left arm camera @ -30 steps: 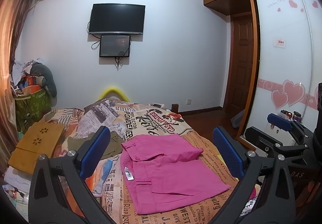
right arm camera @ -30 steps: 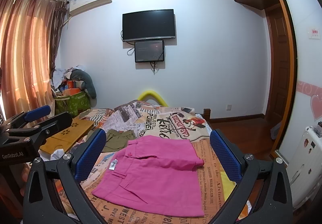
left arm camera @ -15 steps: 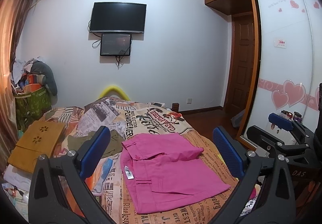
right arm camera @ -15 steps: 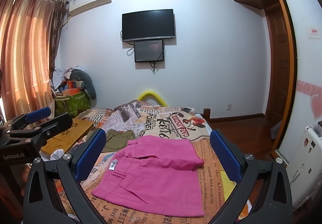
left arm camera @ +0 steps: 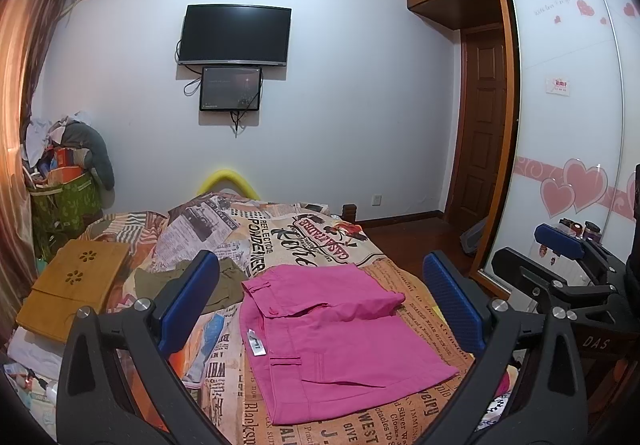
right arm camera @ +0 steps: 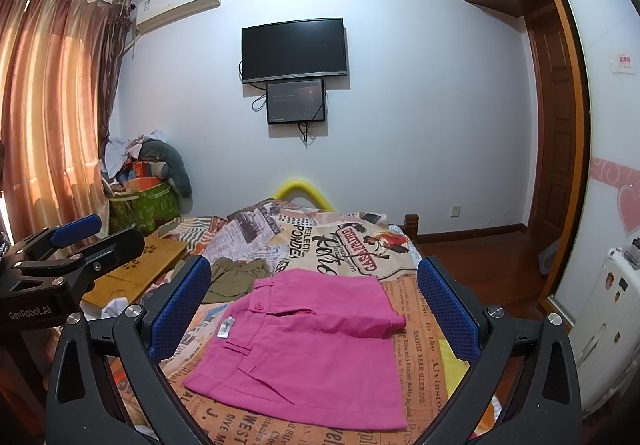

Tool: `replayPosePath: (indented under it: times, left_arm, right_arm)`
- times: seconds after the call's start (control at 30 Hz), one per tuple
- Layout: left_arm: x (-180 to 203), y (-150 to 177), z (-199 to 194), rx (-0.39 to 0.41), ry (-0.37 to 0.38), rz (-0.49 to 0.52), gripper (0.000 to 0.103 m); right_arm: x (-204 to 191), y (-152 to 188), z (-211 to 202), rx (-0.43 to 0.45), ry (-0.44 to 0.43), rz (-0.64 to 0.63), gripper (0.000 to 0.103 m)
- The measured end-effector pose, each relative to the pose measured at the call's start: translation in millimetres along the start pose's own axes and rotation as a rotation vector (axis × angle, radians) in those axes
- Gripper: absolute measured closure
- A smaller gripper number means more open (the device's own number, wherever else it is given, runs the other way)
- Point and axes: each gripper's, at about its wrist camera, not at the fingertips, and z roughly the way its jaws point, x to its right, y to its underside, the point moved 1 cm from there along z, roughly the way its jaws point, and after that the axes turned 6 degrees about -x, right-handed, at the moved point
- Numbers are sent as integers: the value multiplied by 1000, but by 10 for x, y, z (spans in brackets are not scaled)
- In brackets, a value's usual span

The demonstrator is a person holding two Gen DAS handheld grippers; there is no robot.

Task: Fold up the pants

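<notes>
Pink pants (left arm camera: pixel 336 341) (right arm camera: pixel 308 345) lie folded flat on the newspaper-print bedspread (left arm camera: pixel 280 237) (right arm camera: pixel 344 245), waistband to the left with a white tag showing. My left gripper (left arm camera: pixel 320 301) is held above the near edge of the bed, open, nothing between its blue pads. My right gripper (right arm camera: pixel 314 301) is likewise open and empty, raised over the pants. Each gripper shows at the side of the other's view: the right gripper (left arm camera: pixel 560 257) and the left gripper (right arm camera: pixel 72 241).
Olive green clothing (left arm camera: pixel 216 285) (right arm camera: pixel 236 277) lies left of the pants. A wooden lap tray (left arm camera: pixel 72 293) sits on the bed's left side. A cluttered green bag (left arm camera: pixel 64 201) stands by the curtain. A wardrobe with sliding doors (left arm camera: pixel 568 125) and a wooden door (left arm camera: pixel 480 125) lie to the right.
Both grippers stay open and nearly still. The views shift only slightly; the pants have not moved.
</notes>
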Motion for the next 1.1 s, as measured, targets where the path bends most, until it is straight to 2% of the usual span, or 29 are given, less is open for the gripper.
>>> replayPosePath:
  times: [0.87, 1.1]
  left_arm:
    - [26, -12, 5, -4, -4, 0, 0]
    - [-3, -5, 146, -36, -11, 3, 0]
  right_arm:
    - [14, -1, 4, 2, -1, 1, 0]
    - [123, 23, 133, -18, 39, -1, 0]
